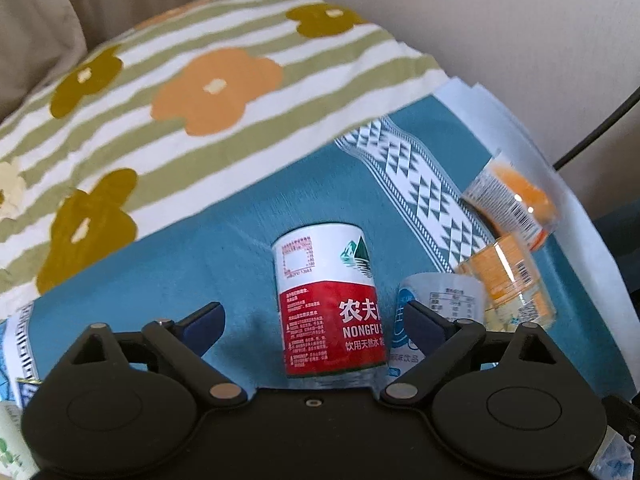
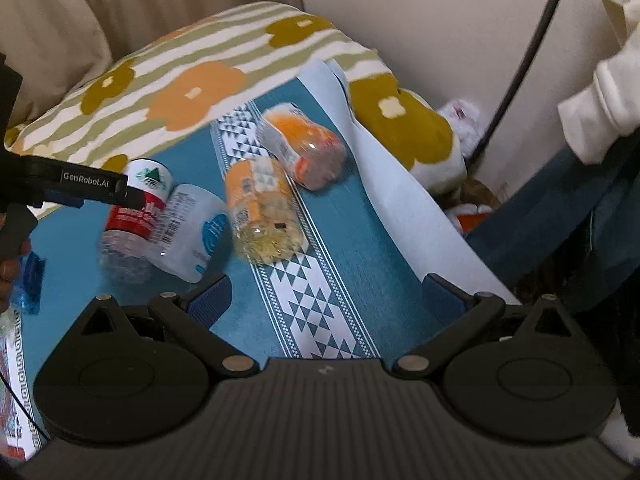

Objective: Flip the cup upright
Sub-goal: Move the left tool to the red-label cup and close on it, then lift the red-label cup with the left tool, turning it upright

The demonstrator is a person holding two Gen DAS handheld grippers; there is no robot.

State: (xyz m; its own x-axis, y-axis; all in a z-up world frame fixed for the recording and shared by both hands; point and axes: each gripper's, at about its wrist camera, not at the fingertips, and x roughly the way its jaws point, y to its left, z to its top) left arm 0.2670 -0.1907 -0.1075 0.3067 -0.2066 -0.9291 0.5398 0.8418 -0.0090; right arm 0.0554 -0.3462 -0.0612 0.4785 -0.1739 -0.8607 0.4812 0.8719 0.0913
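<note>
Both jaws stand wide open and hold nothing: the left gripper (image 1: 314,320) frames the red-and-white cup (image 1: 330,300), which lies on its side on the teal cloth (image 1: 168,256). The right gripper (image 2: 328,292) hangs over bare cloth, near the yellow cup (image 2: 262,210) and well short of the orange cup (image 2: 304,146).

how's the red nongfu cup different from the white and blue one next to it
The red cup wears a red and white label with a green mountain logo; the white cup has a white label with a blue mark. The red cup lies farther left in the right wrist view, directly ahead of the left gripper's open jaws; the white cup sits between it and the orange cups. Both are clear plastic, lying on their sides, touching, on the teal cloth.
</note>
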